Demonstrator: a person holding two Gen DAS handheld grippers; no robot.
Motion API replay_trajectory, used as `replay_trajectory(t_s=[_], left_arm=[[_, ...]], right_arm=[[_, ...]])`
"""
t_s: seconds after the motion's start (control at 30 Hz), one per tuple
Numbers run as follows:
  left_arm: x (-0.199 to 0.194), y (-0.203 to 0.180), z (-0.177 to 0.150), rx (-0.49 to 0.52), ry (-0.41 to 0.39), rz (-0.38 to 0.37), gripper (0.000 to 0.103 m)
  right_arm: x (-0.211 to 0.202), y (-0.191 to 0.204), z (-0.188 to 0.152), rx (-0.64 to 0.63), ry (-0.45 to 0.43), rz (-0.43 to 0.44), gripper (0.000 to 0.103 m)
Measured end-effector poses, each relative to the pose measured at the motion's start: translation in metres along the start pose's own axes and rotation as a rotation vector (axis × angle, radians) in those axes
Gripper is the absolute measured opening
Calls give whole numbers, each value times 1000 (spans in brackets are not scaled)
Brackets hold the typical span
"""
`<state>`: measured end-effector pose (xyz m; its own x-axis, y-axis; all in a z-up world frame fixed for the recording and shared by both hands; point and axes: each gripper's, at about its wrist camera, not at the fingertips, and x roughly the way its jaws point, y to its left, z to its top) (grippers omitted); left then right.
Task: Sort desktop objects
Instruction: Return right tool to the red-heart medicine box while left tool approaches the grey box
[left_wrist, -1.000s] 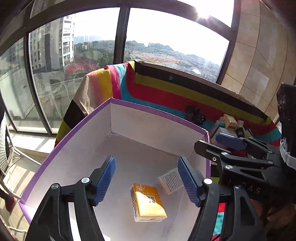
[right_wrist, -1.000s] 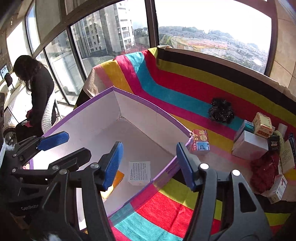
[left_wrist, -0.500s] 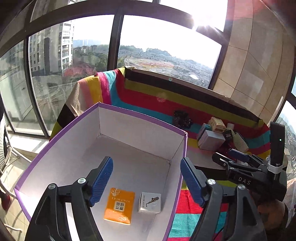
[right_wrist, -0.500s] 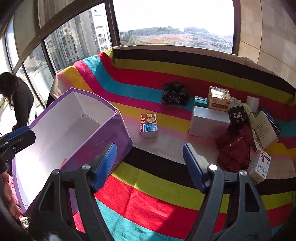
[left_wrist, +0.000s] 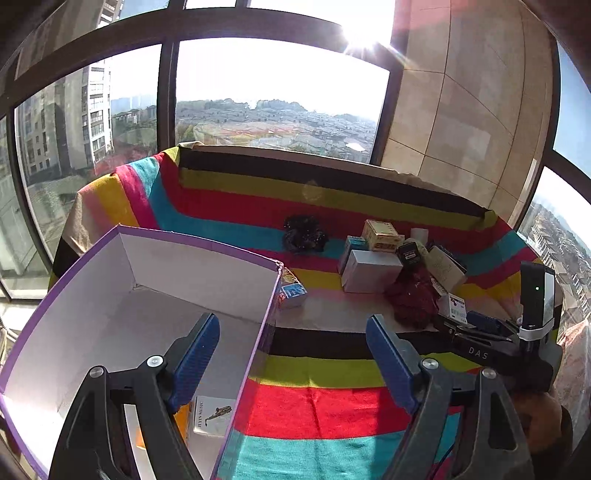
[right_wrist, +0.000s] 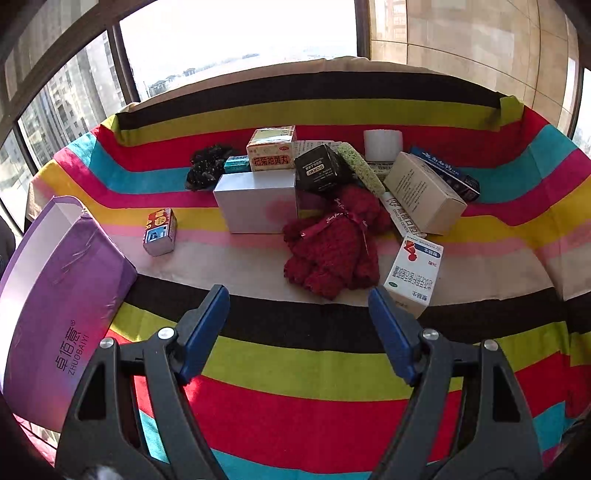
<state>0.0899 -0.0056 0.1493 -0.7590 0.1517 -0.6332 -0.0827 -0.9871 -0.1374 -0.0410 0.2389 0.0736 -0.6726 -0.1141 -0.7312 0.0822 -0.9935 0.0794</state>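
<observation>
A purple box with a white inside (left_wrist: 199, 273) stands at the left of the striped cloth; it also shows in the right wrist view (right_wrist: 70, 302). In it lie a small white box (left_wrist: 214, 415) and an orange box, mostly hidden. My left gripper (left_wrist: 291, 358) is open and empty above the box's right wall. My right gripper (right_wrist: 299, 332) is open and empty, in front of a red knitted item (right_wrist: 334, 243) and a white-and-red medicine box (right_wrist: 415, 273). A pile of small boxes (right_wrist: 269, 151) lies behind them. A red-and-blue box (right_wrist: 159, 232) lies alone near the purple box.
A large white box (right_wrist: 256, 201), a black cube box (right_wrist: 319, 168), a black scrunchie (right_wrist: 210, 164) and a white roll (right_wrist: 382, 144) lie at the back. The right gripper's body (left_wrist: 495, 343) is at the right of the left wrist view. Windows stand behind the table.
Both grippers have swung right, away from the purple box's inside toward the pile of objects. Both stay open and empty.
</observation>
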Motion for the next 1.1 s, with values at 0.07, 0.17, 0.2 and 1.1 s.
replay_trajectory(t_s=[0.07, 0.17, 0.2, 1.1], left_arm=[[7, -12, 3, 18, 6, -17, 82], [19, -31, 5, 52, 18, -35, 82], [24, -37, 7, 60, 24, -44, 82], [172, -104, 26, 11, 154, -144, 82]], right_arm=[[-3, -18, -5, 33, 3, -27, 80], [-3, -45, -11, 91, 15, -56, 80], [0, -53, -12, 111, 16, -69, 80], [30, -89, -17, 230, 60, -168, 81]])
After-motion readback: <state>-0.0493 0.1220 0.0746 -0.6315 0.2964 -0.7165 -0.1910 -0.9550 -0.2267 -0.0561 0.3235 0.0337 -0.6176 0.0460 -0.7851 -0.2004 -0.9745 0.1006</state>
